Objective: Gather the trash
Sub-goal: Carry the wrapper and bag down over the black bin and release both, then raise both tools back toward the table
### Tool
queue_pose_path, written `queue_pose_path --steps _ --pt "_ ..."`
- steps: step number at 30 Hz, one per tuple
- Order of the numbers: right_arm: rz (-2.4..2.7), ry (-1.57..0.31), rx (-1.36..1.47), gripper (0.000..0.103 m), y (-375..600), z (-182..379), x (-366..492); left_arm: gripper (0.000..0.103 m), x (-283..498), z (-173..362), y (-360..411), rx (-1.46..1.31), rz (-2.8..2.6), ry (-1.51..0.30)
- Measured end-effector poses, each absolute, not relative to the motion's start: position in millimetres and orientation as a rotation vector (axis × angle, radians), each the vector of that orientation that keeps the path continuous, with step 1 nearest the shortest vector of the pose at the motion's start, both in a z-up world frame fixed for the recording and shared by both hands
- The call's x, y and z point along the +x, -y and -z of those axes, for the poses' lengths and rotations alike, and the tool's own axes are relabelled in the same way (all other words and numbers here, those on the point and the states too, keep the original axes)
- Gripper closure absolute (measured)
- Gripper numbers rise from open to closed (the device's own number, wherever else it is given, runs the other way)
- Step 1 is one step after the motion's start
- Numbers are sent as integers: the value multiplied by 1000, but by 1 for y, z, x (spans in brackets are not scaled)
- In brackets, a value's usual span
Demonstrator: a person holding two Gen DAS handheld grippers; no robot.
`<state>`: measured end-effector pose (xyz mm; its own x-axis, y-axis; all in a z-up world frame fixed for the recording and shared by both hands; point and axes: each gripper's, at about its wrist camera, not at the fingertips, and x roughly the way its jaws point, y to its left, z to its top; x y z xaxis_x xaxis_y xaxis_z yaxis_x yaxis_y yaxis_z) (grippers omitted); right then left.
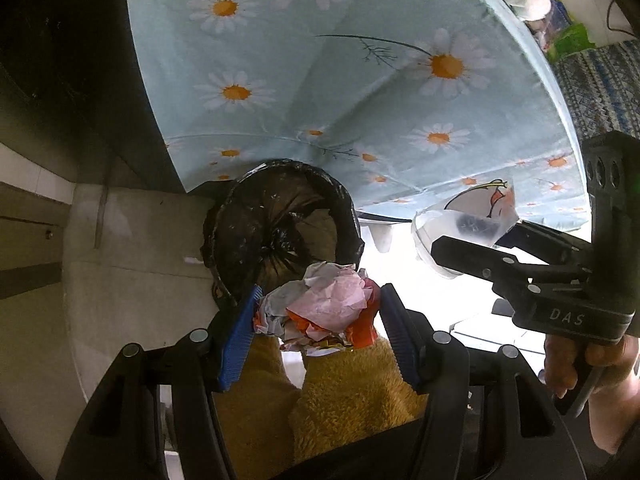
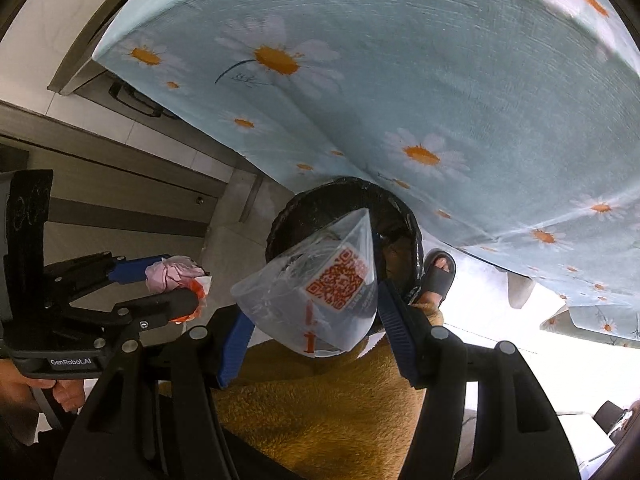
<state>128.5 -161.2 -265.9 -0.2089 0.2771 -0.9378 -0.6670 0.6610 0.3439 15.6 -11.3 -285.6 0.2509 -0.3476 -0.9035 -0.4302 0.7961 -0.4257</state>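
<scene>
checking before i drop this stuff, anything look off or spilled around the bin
Nothing spilled that shows. The bin is lined with a black bag and sits at the edge of the daisy tablecloth. The left gripper holds crumpled paper and the right gripper a squashed plastic cup, both near the rim, not yet inside.

A pale blue daisy-print cloth (image 1: 360, 92) drapes the worktop. Fuzzy mustard-yellow fabric (image 2: 320, 392) fills the foreground, a dark sandal (image 2: 438, 280) beyond it.

Both wrist views close, downward (perhaps steeply) over shared bin (image 1: 280, 236) (image 2: 344, 236).
</scene>
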Motion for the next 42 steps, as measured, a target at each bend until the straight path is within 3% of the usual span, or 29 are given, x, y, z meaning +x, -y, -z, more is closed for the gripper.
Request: queue_pose_path --steps 1,2,3,5,26,42 --pt "-890 -1562 -319 30 161 266 131 42 17 286 10 -703 -67 -1350" --pt "-889 -1560 -307 27 162 266 132 40 17 287 10 -705 -68 -1352" --pt "-887 -1557 -301 27 163 266 133 32 19 288 10 -711 -70 -1356" --pt "-881 -1553 -290 26 164 264 138 27 20 287 9 -722 -77 -1353" --pt "-841 -1478 -186 26 187 223 159 27 25 259 5 -702 -85 -1310" --pt "-818 -1270 -120 26 210 142 192 27 64 155 12 -556 5 -1117"
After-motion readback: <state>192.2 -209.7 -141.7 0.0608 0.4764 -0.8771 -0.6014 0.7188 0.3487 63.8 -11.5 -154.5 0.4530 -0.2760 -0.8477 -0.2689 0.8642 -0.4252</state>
